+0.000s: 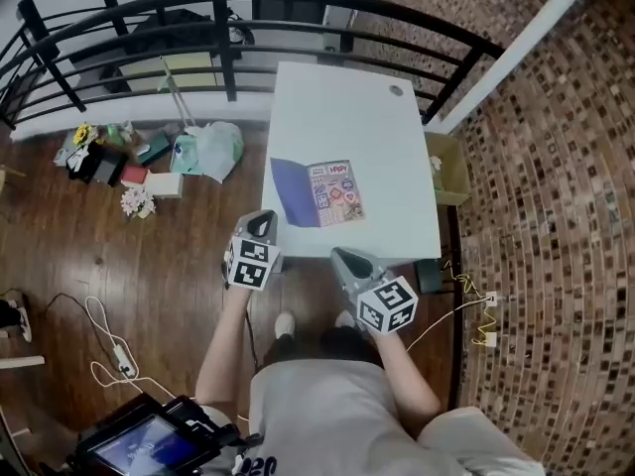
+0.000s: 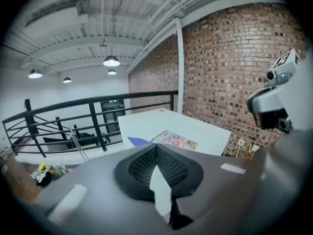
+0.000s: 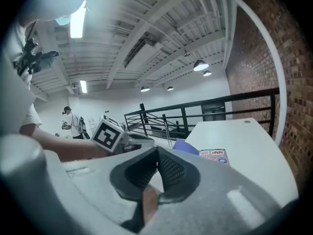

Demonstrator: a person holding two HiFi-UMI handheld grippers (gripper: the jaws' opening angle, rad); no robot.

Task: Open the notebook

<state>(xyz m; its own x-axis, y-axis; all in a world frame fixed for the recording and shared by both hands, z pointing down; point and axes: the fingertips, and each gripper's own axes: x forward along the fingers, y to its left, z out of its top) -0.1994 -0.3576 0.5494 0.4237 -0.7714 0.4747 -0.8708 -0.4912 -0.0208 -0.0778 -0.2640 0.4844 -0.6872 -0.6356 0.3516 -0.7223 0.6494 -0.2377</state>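
A thin notebook with a purple cover and a colourful printed face [image 1: 332, 192] lies flat on the white rectangular tabletop [image 1: 377, 137], near its lower edge in the head view. The purple leaf is spread to the left and the printed part sits to the right of it. Both grippers are held off the tabletop, below that edge in the frame and over the brown wooden floor [image 1: 149, 266]. Neither touches the notebook. The left gripper [image 1: 262, 222] is just below and left of the purple leaf, its tip pointing up the frame toward it. The right gripper [image 1: 343, 259] is lower and a little right, below the printed part, also clear of it. In the left gripper view the dark ribbed jaws are pressed together with nothing between them. The notebook [image 2: 174, 140] appears just above their tips at the centre of the frame, well beyond them on the tabletop. In the right gripper view the jaws likewise meet at their tips and hold nothing. There the notebook [image 3: 215, 156] shows to the right of the jaws and apart from them, with the purple leaf nearer the centre. A black metal railing [image 1: 298, 8] curves round the top of the head view beyond the tabletop.
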